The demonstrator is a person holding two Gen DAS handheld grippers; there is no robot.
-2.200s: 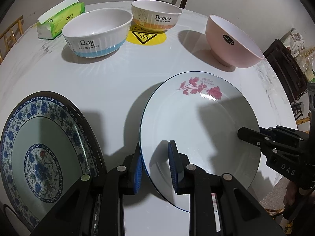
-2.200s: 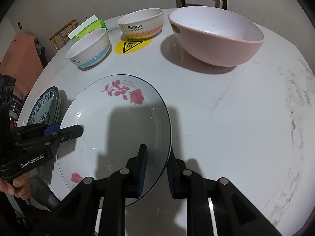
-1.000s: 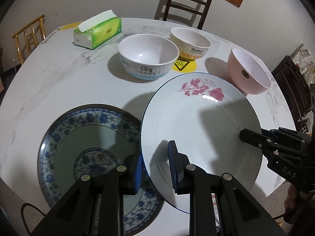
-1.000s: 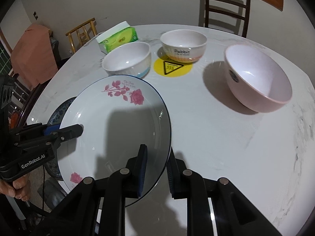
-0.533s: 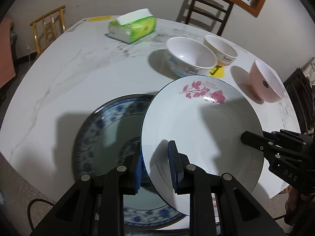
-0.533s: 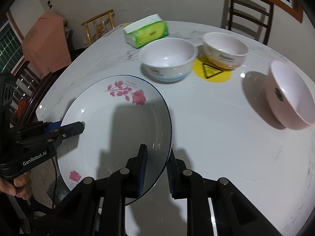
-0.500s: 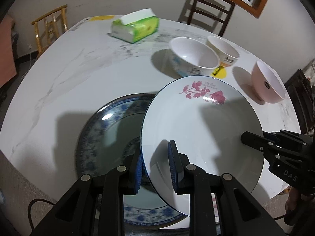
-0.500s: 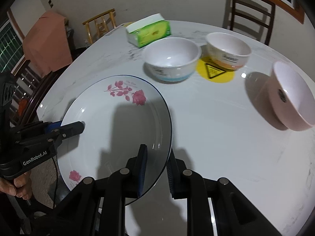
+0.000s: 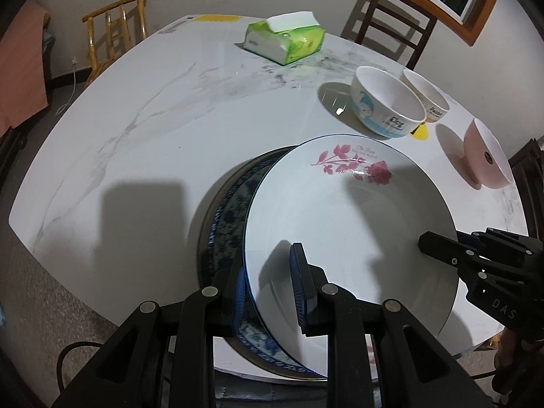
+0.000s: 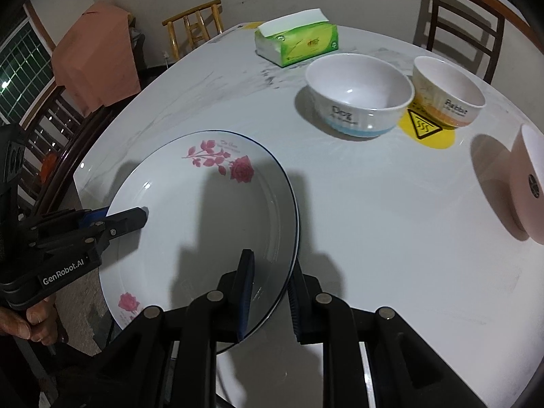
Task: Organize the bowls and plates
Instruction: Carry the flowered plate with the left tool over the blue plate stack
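Nearest the cameras, both grippers tilt steeply downward: the left gripper (image 9: 270, 285) has its fingers clamped on the near-left rim of the rose plate (image 9: 350, 224), and the right gripper (image 10: 270, 292) has its fingers clamped on the opposite rim. Under the plate, a blue-patterned plate (image 9: 224, 224) lies at the counter (image 9: 153, 125) edge, mostly covered. Farther back stand the Dog bowl (image 10: 357, 93), Rabbit bowl (image 10: 448, 91), pink bowl (image 9: 486, 156) and tissue pack (image 9: 285, 39).

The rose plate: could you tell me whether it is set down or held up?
Held up: the rose plate is clamped at opposite rims by the left gripper and right gripper, above the blue plate.
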